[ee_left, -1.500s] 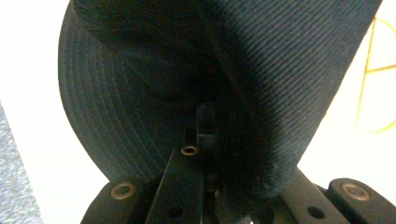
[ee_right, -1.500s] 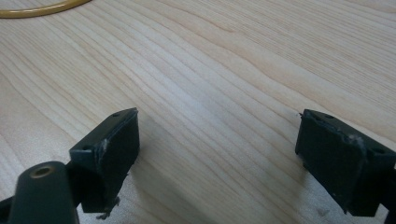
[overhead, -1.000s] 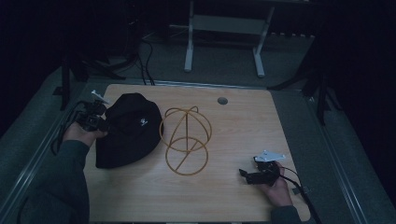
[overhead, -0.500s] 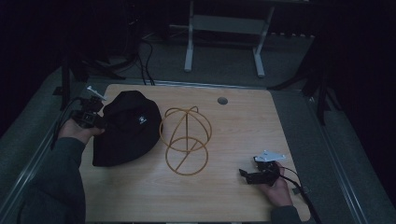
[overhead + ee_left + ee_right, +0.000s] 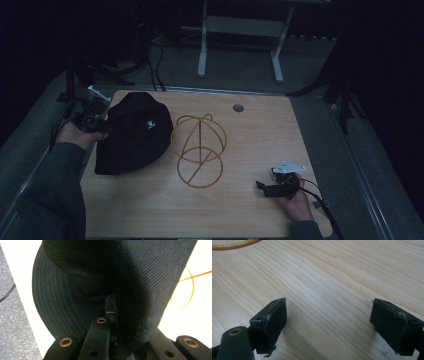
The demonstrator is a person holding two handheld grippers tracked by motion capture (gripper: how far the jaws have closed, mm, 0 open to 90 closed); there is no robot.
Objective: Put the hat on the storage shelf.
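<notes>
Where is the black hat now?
In the high view, the black hat lies at the table's left, between the left claw gripping it and the wire stand.

Dark grey-green long sleeve [image 5: 47, 200] at lower left of the high view. Black left gripper [image 5: 90, 119] at left edge, white plate on top, dark cable trailing off. Black right gripper [image 5: 276, 186] at lower right, grey three-cornered plate above, black cable running toward the bottom corner. Brass-ringed screw holes on black links at the bottom of the left gripper view. Scuffed, lint-flecked black rectangular pads [image 5: 272, 321] in the right gripper view.
</notes>
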